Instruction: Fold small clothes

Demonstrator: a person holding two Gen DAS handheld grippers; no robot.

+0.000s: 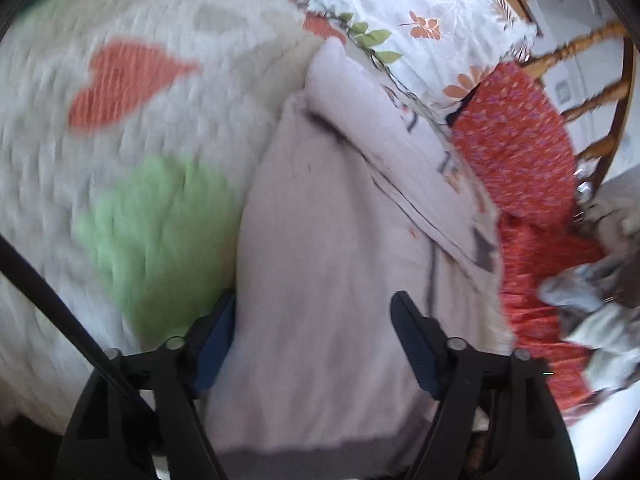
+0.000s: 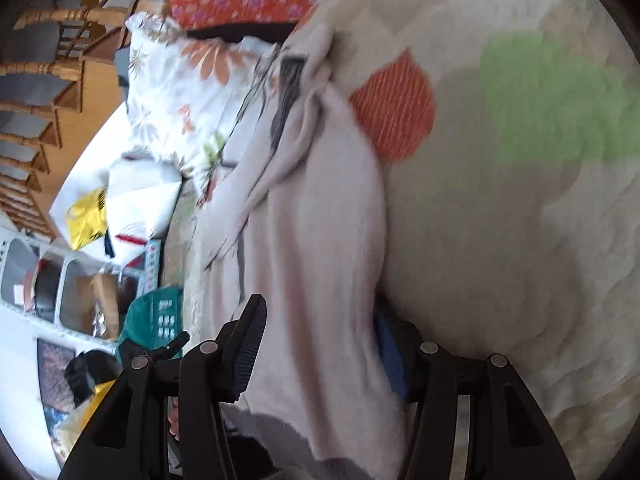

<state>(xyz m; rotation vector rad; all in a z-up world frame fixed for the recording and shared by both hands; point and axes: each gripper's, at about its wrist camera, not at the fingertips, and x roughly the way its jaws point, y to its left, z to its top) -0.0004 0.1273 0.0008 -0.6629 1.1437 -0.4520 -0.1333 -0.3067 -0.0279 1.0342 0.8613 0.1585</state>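
Left wrist view: my left gripper (image 1: 316, 340) stands spread over the near end of the pale lilac garment (image 1: 332, 240), pads clear of the cloth. Right wrist view: my right gripper (image 2: 320, 344) is likewise spread, the same garment running between its fingers, nothing pinched. The garment lies lengthwise on the quilted bedspread (image 1: 120, 160), beside the floral pillow (image 1: 420, 20). Soft, fleecy knit with a grey hem; I judge both edges want pinching evenly before folding.
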